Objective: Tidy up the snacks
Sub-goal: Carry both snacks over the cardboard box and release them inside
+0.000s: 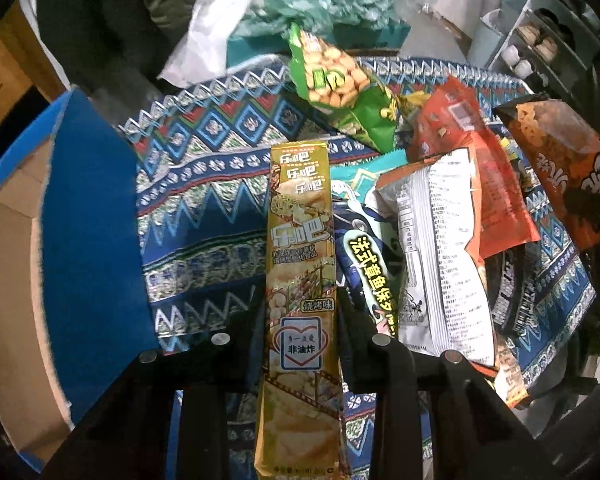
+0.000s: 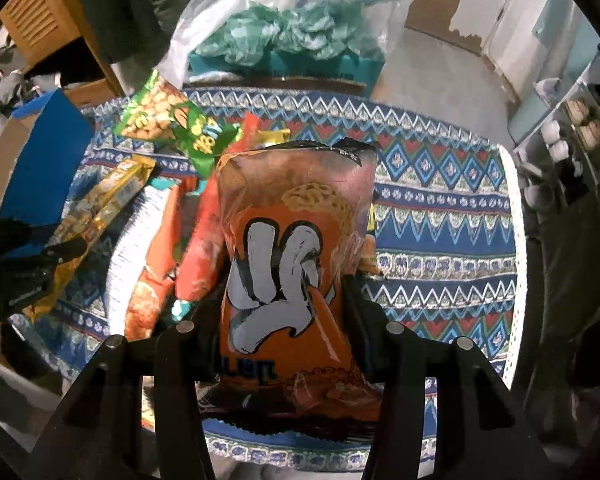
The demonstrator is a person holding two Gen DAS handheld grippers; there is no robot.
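Our left tool [image 1: 300,344] grips a gold pack [image 1: 300,280] lengthwise; box [image 1: 92,232] just left; right tool [image 2: 288,328] grips an orange bag [image 2: 292,264].

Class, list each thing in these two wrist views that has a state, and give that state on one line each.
left gripper: shut on gold snack pack
gold snack pack: sealed, gripped
right gripper: shut on orange snack bag
orange snack bag: sealed, puffed, gripped
green snack bag: sealed, lying on the pile
blue cardboard box: open
patterned cloth: spread flat
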